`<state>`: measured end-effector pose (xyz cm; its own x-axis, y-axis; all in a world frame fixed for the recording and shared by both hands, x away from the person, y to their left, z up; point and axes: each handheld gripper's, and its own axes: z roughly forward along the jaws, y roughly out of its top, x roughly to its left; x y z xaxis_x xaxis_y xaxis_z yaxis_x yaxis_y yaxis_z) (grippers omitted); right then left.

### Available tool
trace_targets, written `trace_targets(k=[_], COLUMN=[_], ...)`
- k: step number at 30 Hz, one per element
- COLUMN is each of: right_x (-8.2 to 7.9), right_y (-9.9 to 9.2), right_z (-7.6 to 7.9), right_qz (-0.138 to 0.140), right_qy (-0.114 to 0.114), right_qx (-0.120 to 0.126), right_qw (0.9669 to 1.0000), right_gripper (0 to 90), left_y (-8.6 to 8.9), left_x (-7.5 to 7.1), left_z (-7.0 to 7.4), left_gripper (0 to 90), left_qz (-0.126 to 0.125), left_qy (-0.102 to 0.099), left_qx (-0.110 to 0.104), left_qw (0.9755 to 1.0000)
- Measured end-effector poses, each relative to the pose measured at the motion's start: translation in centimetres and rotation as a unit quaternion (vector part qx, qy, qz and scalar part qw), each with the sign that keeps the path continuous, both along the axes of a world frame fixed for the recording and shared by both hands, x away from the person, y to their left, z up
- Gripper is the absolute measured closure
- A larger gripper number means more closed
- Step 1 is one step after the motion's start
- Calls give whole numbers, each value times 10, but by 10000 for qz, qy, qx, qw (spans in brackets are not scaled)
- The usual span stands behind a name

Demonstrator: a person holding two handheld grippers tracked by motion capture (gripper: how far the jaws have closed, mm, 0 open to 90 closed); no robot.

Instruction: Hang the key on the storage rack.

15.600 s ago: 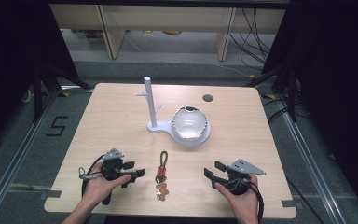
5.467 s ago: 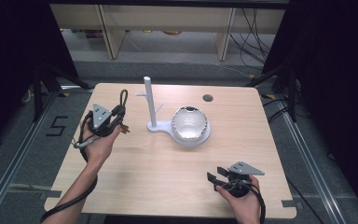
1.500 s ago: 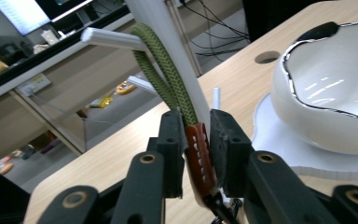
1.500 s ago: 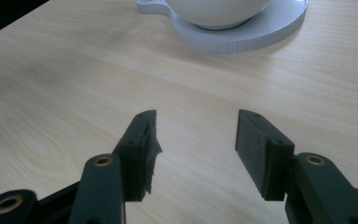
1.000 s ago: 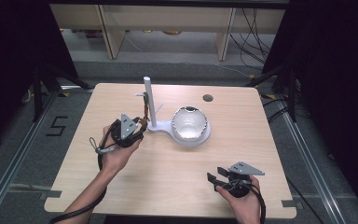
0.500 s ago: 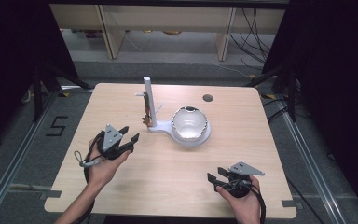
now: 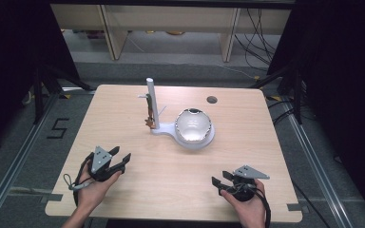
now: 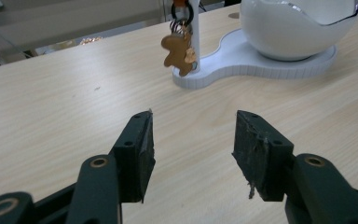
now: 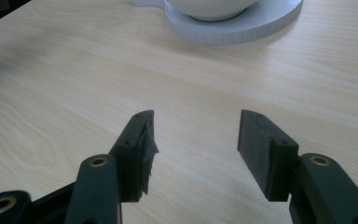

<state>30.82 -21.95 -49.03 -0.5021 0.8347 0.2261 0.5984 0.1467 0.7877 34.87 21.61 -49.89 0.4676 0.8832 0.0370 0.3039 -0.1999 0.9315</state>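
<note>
Left gripper (image 7: 120, 159) sits at about eight o'clock on the table (image 7: 123, 104), its jaws spread with nothing between them, having just been opening. Right gripper (image 7: 217, 182) rests near five o'clock, jaws also spread and empty. At twelve o'clock from the left gripper, a gingerbread-man keychain (image 8: 179, 46) hangs against the white stand's post (image 7: 151, 102), beside the white bowl (image 7: 194, 127). Floor tape at nine o'clock reads "5" (image 7: 57, 128).

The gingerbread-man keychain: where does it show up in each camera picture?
High view: gingerbread-man keychain hangs on the white stand's post, upper centre.
Left gripper view: top centre, against that post.
Right gripper view: not in it.
Shared landmark: the stand's white base.
</note>
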Motion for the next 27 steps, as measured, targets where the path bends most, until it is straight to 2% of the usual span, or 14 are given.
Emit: trace_targets(k=[4,5,6,9,12,14,15,17,18,23,27], right_x=[0,-1,0,1,0,0,1,1,-1,1,1], right_y=[0,1,0,-1,-1,-1,-1,-2,0,-3,-2], right_z=[-1,0,-1,-2,-2,-4,-4,-4,-5,-6,-10], right_qz=[-23,-76,-21,-55,-34,-17,-53,-36,-69,-34,-8], right_qy=[0,88,14,-60,3,30,-88,-78,79,5,12], right_qx=[-108,-52,-105,-173,-95,-44,-176,-158,8,-94,-59], right_qw=[9999,9999,9999,9998,9999,10000,9998,9998,9999,9999,10000], right_gripper=[466,466,465,464,464,463,463,462,461,458,455], left_y=[5,6,6,7,7,7,8,8,8,7,8], left_x=[-4,-5,-6,-8,-8,-7,-7,-6,-6,-7,-7], left_z=[-10,-13,-14,-20,-24,-25,-24,-24,-24,-24,-24], left_gripper=[463,462,461,454,446,439,438,433,429,414,402], left_qz=[93,96,120,112,106,113,130,155,180,187,166], left_qy=[83,94,123,75,71,48,29,33,28,-13,-45], left_qx=[0,-11,42,-2,-42,-84,-60,-93,-102,-4,-67], left_qw=[9999,9999,9998,9999,9999,9999,9999,9998,9998,9998,9998])
